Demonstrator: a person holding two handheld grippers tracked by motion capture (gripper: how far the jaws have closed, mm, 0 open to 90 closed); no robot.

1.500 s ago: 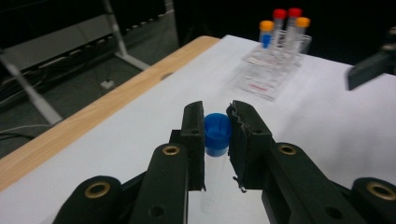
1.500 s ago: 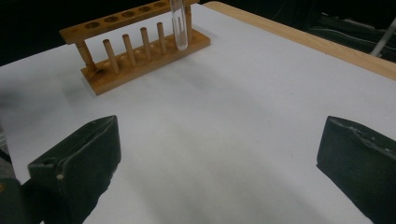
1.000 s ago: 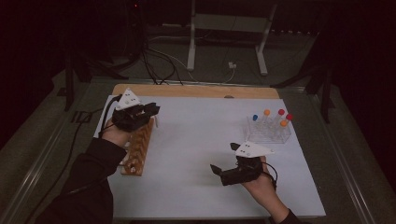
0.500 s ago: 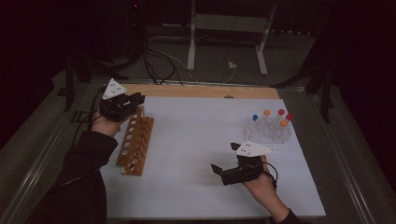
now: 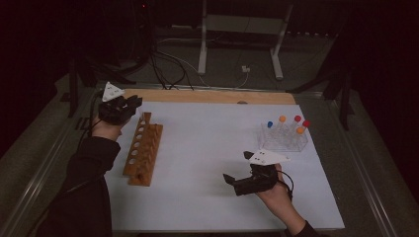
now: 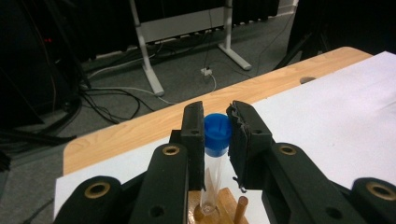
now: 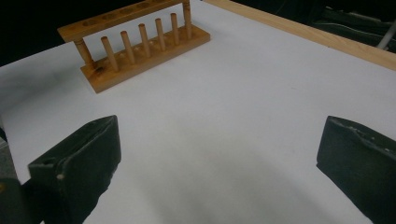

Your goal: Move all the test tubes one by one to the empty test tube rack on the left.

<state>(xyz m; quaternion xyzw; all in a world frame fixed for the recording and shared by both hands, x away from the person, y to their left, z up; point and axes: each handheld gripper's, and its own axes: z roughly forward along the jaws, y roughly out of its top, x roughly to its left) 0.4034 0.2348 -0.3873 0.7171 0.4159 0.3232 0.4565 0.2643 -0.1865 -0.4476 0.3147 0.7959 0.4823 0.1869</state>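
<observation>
So our left gripper is clamped on a clear test tube with a blue cap, tube upright, its bottom end sitting right at the wooden rack below. In the high view that gripper is at the rack's far end, near the table's back left corner. Our right gripper has its jaws spread wide with nothing between them, resting on the white sheet, well apart from the clear rack of colored-cap tubes.

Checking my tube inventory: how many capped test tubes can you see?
5: four in the clear plastic rack, capped blue, orange, red, red; one blue-capped tube in the left claw. Others may be hidden.
</observation>
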